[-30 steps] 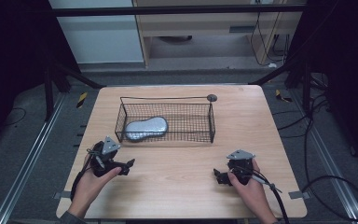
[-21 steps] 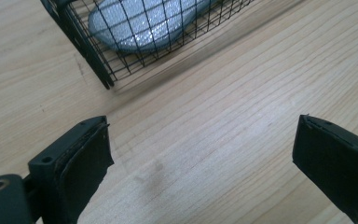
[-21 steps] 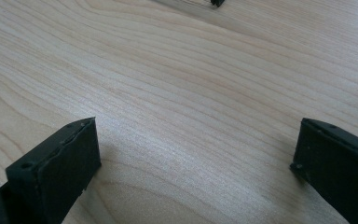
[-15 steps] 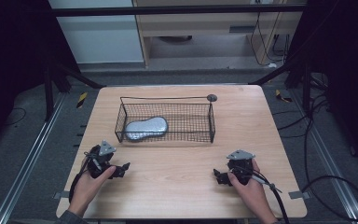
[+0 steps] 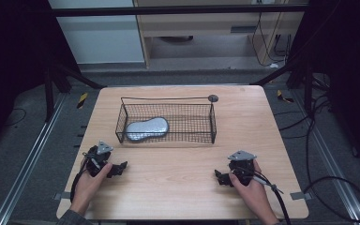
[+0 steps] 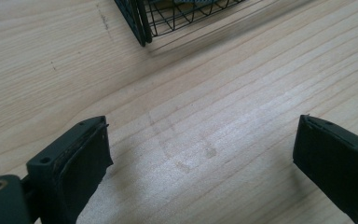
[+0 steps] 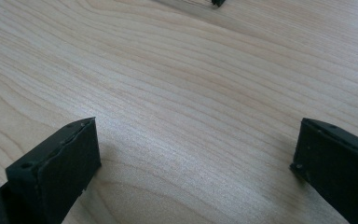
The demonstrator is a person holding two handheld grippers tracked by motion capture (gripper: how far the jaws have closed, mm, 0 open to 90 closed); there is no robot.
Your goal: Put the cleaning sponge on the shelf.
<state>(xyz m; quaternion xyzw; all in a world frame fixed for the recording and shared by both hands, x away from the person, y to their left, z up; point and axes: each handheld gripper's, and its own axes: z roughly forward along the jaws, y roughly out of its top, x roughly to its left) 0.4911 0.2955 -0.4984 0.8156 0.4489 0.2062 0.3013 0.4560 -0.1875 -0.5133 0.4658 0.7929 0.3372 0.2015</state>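
The wire basket stands on the tabletop, and the silvery, peanut-shaped object lies inside it, against the basket's front-left corner. Both pairs of tongs sit on the near side of the basket, well apart from it and from each other: the left tongs nearer the basket's front-left corner, the right tongs off toward its front-right. Each is released, jaws spread wide over bare wood with nothing between them, as both gripper views show.

From here the main risk, as I judge it, lies in reaching for the object. It hugs the front wall, so tongs coming in low from the near side would strike the rim or catch a jaw in the mesh and push the light basket across the tabletop. The object looks smooth and rounded; a pinch on one lobe could let it slip out. The thin handle along the far rim could also snag a cable.
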